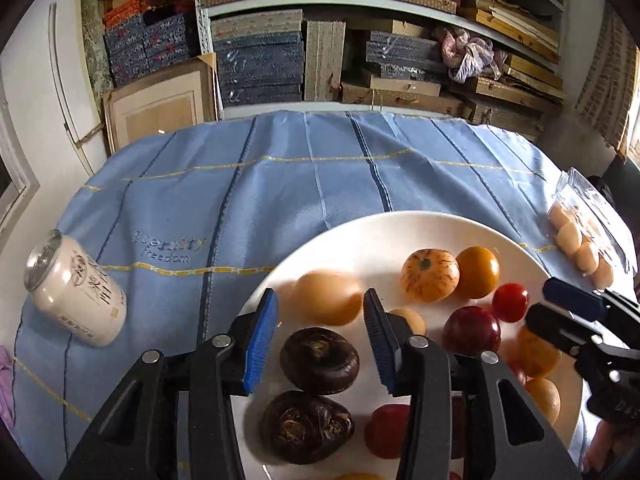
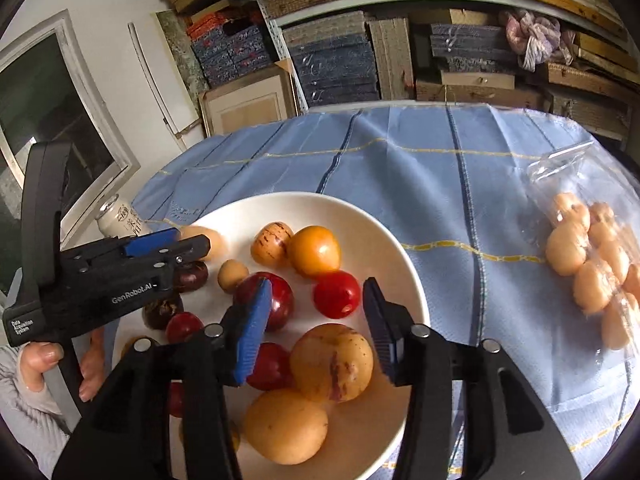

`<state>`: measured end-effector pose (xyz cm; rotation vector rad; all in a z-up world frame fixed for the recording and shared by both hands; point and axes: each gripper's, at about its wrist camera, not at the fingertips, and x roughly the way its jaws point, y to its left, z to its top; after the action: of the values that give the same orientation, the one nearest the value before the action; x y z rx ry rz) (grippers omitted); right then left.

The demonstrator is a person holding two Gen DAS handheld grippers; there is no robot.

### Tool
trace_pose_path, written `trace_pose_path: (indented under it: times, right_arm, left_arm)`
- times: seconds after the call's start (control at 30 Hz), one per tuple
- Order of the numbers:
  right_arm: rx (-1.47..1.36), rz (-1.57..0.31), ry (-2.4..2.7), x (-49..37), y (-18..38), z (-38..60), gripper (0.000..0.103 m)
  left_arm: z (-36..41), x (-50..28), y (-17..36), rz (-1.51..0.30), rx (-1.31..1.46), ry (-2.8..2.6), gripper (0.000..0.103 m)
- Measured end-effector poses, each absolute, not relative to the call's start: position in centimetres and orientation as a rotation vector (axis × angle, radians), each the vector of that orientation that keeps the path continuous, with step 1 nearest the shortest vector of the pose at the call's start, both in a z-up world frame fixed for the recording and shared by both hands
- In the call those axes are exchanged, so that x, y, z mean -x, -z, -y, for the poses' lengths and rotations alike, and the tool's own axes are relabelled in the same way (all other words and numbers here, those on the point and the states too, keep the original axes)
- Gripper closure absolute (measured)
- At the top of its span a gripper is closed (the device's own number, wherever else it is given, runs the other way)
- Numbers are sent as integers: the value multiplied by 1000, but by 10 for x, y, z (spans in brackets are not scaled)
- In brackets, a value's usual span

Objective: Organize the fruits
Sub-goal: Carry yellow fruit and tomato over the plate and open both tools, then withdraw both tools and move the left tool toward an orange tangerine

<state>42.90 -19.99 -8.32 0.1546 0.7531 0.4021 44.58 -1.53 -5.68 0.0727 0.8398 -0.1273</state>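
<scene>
Blue-striped cloth with thin yellow lines (image 1: 320,184) covers the desk, and on it sits a wide white ceramic plate (image 1: 384,232) heaped with fruit. From the left wrist view, the left gripper (image 1: 322,312) hangs over the near left part of the plate with its blue-padded fingers (image 1: 262,336) parted and nothing pressed between them; a dark brown round fruit (image 1: 319,360) lies below the gap, and a second dark brown fruit (image 1: 306,426) lies nearer the camera. Beyond the fingers rest a pale orange round fruit (image 1: 328,298), an orange fruit with dark stripes (image 1: 430,275), a smooth orange fruit (image 1: 478,272) touching it, a small red tomato-like fruit (image 1: 510,302) and a dark red round fruit (image 1: 472,330). From the right wrist view, the right gripper (image 2: 318,320) is over the near right part of the plate, its fingers (image 2: 254,336) likewise released and empty, with a speckled yellow fruit with reddish streaks (image 2: 332,362) and a large plain yellow-orange fruit (image 2: 286,426) under them. A person's hand (image 2: 44,364) grips the left tool's handle. Left of the plate, a cream-coloured drink can (image 1: 76,288) lies tilted on the cloth. To the right, well apart from the plate, lies a clear plastic bag of pale round pieces (image 2: 592,268). Shelves stacked with boxes (image 1: 360,40) fill the wall behind the desk.
</scene>
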Motion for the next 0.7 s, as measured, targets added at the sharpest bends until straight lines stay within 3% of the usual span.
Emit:
trace_pose_path:
  times: [0.13,0.2,0.27,0.47,0.7]
  right_arm:
    - [-211,-653,-415,-399,51,212,55]
    - [-240,-607,-434,-375,34,220,37]
    - [-249,-574,-435,-346,21,225,30]
    - [-228,-549,-428,-263,16,233,21]
    - [-291,-572,-342,-206,68,248,16]
  left_arm:
    - [5,-424,35,-804,-53,117,55]
    - [-3,-402,18,-771,-51,108,51]
    - [-11,-372,2,-733,-45,103,45]
    - [-11,-288,1,-705,-72,116,44]
    - [5,-210,42,-735,-85,199,44]
